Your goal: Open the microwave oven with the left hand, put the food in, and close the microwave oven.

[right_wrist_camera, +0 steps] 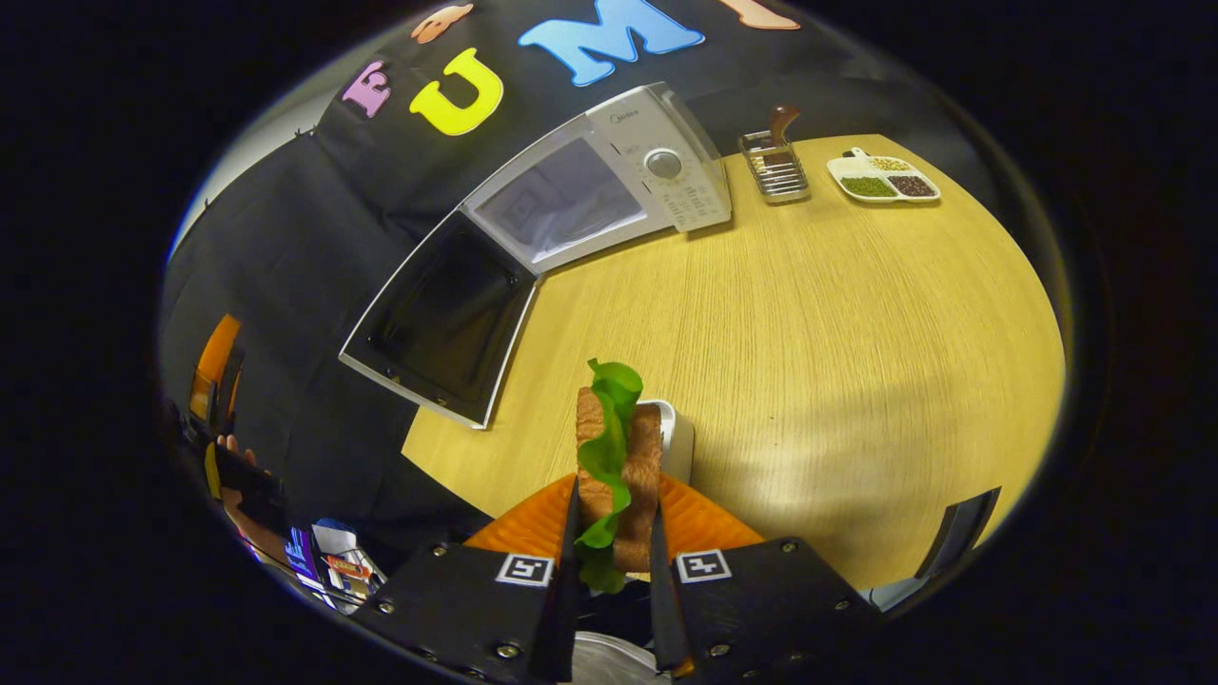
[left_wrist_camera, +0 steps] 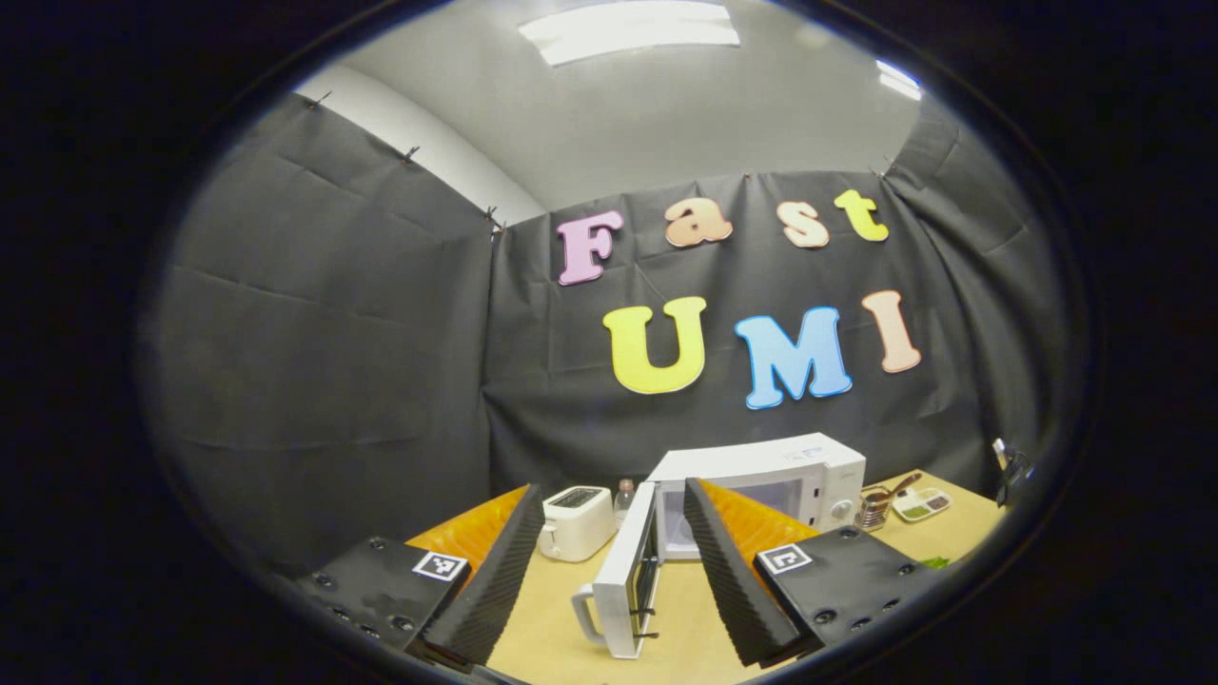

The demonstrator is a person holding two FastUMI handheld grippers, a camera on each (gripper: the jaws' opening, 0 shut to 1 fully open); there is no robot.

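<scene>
The white microwave (left_wrist_camera: pixel 761 466) stands at the back of the wooden table (left_wrist_camera: pixel 552 628), its door (left_wrist_camera: pixel 623 580) swung wide open toward me. My left gripper (left_wrist_camera: pixel 612 490) is open and holds nothing, a short way in front of the door. In the right gripper view the microwave (right_wrist_camera: pixel 657 162) lies at the upper left, its open door (right_wrist_camera: pixel 442 319) hanging past the table's edge. My right gripper (right_wrist_camera: pixel 614 502) is shut on a sandwich (right_wrist_camera: pixel 647 457) of brown bread with green lettuce, held upright above the table (right_wrist_camera: pixel 809 362), well short of the oven's cavity.
A white toaster (left_wrist_camera: pixel 576 521) and a small bottle (left_wrist_camera: pixel 623 497) stand left of the microwave. A utensil holder (right_wrist_camera: pixel 775 162) and a divided dish (right_wrist_camera: pixel 885 178) of grains sit to its right. Just behind the sandwich is a white object (right_wrist_camera: pixel 677 438).
</scene>
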